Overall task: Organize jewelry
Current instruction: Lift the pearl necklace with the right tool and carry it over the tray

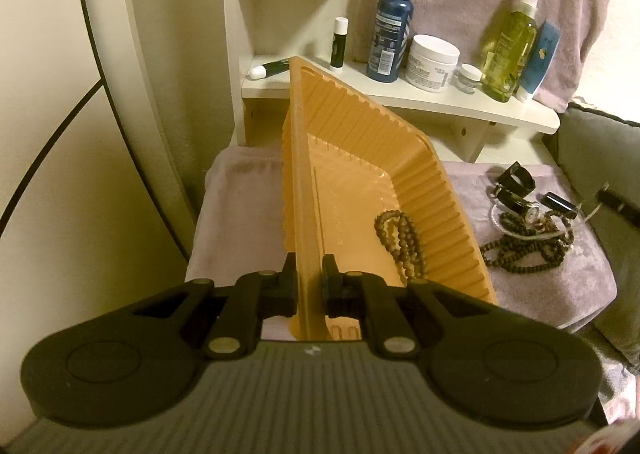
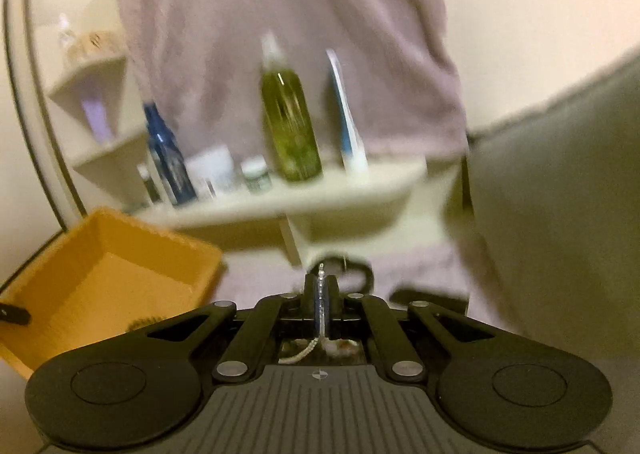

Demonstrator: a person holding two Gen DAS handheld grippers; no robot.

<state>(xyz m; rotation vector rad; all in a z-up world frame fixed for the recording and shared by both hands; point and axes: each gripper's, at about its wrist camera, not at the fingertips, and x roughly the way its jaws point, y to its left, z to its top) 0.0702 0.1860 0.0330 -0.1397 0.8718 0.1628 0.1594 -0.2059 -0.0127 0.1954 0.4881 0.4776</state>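
A: Left wrist view first. Left claw (image 1: 309, 278) clamped tight on the near rim of the orange tray (image 1: 360, 157), tilted up on one side over the lilac towel (image 1: 240, 189).

B: Inside the tray?

A: One brown bead strand (image 1: 400, 242), lying against the ribbed wall near the lower end. To the right of the tray, on the same towel, a tangled jewelry pile (image 1: 528, 225): more brown beads, a pale cord, a small watch face, dark cuffs and dark tubes. Touching one another, well clear of the tray.

B: Behind?

A: A cream shelf (image 1: 440, 101) with a blue bottle (image 1: 390, 25), a white jar (image 1: 434, 61), a green bottle (image 1: 508, 49) and a lip balm (image 1: 339, 41) standing upright.

B: Right wrist view now.

A: Blurred throughout. Right claw (image 2: 321, 302) squeezed closed on a thin silvery chain (image 2: 321, 306), running up between the pads, with a pale cord end trailing underneath. Tray (image 2: 100, 274) at lower left, well apart from the claw. Same green bottle (image 2: 290, 121) on the shelf straight ahead. A dark ring shape just past the fingertips, too smeared to name.
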